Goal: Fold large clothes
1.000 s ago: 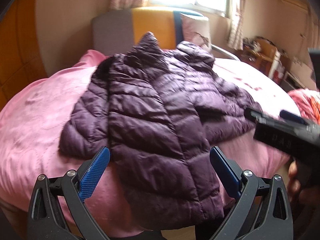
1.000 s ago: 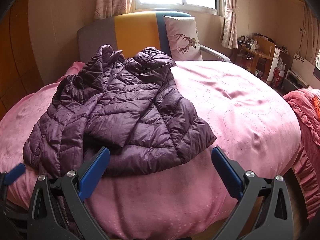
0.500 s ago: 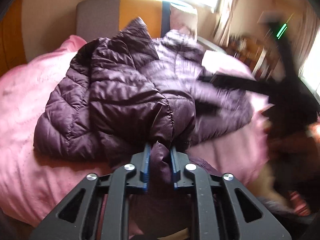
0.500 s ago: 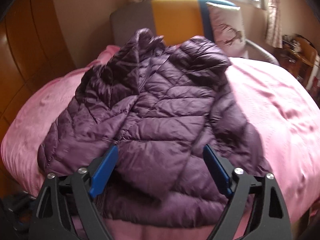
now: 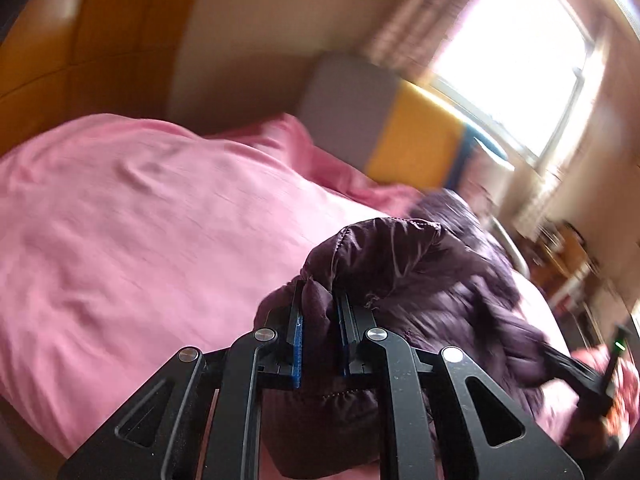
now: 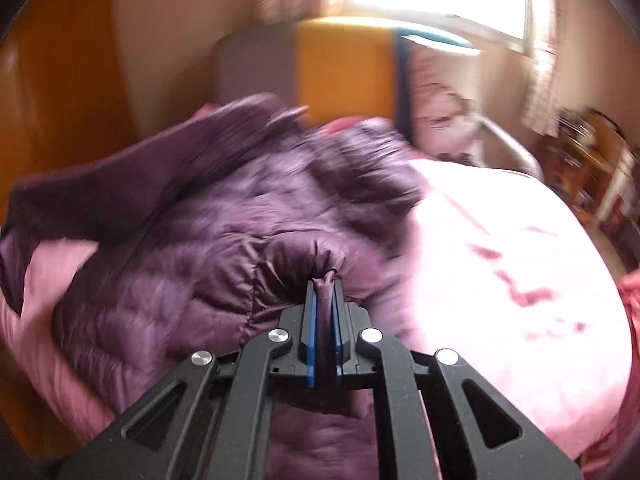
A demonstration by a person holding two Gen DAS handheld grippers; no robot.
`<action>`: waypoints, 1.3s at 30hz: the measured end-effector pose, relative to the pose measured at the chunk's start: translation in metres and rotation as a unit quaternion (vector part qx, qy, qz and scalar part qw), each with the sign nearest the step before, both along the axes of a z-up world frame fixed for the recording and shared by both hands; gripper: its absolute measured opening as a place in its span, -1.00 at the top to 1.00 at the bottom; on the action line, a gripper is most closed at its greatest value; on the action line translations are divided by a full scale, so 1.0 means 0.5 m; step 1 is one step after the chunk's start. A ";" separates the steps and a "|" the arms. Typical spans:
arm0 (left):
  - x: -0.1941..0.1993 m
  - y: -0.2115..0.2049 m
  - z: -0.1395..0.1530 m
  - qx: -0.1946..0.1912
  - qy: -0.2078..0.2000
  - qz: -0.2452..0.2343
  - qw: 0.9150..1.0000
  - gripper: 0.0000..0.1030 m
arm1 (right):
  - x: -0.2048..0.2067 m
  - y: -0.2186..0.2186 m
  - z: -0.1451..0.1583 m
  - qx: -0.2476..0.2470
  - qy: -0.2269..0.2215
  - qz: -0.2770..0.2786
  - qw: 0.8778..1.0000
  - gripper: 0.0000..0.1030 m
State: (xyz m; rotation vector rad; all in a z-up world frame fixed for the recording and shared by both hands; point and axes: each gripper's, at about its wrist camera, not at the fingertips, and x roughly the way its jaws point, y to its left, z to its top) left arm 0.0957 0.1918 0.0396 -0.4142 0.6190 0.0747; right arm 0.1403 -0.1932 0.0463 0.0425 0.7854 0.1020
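Both my grippers pinch the purple jacket (image 6: 192, 240), which lies bunched up on the pink bed (image 5: 132, 216). My left gripper (image 5: 319, 300) has just squeezed down on a thick fold at the jacket's edge and lifts it off the cover. My right gripper (image 6: 323, 300) has just snapped almost fully together on a thin bit of another edge.

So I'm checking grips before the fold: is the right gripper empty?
No, the right gripper has a pinch of the purple jacket clamped between its blue fingers.
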 end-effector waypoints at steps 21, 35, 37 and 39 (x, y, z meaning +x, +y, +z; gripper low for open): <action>0.111 0.239 0.003 0.026 0.058 0.185 0.981 -0.54 | 0.108 -0.506 0.014 0.075 0.013 -0.335 0.939 -0.58; -0.012 0.006 -0.195 -0.192 0.088 -0.068 0.975 -0.47 | -0.012 -0.109 -0.188 0.253 0.162 -0.014 0.954 -0.42; -0.014 -0.007 -0.199 -0.201 0.082 -0.074 0.973 -0.22 | -0.001 -0.087 -0.200 0.240 0.167 -0.006 0.956 -0.06; -0.008 -0.030 -0.200 -0.196 0.094 -0.094 0.972 0.32 | 0.002 -0.072 -0.201 0.223 0.167 0.005 0.960 0.34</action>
